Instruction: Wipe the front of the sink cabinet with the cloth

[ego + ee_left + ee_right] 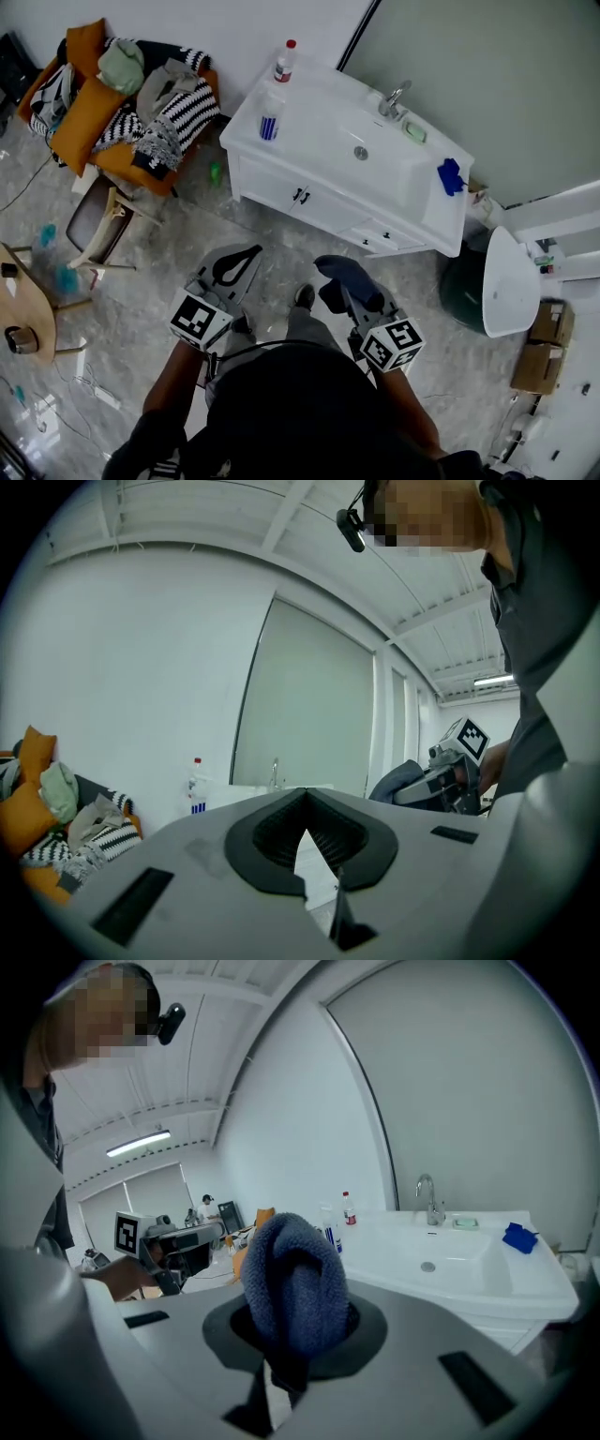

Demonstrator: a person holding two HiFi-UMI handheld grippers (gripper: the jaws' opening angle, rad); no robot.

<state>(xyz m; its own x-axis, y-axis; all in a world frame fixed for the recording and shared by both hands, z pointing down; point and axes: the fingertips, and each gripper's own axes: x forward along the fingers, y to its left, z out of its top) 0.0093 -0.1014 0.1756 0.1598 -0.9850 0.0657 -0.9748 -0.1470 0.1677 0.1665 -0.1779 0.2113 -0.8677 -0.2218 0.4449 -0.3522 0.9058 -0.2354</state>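
Right gripper [298, 1321] clamped on the bunched dark blue terry cloth [292, 1274], left gripper [232, 269] closed on nothing, both well short of the white sink cabinet front [323, 211], and I reckon its small dark door handles [301, 196] could snag that wad and tug it free.

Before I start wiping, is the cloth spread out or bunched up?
Bunched up: the cloth is a rounded wad clamped in the right gripper.
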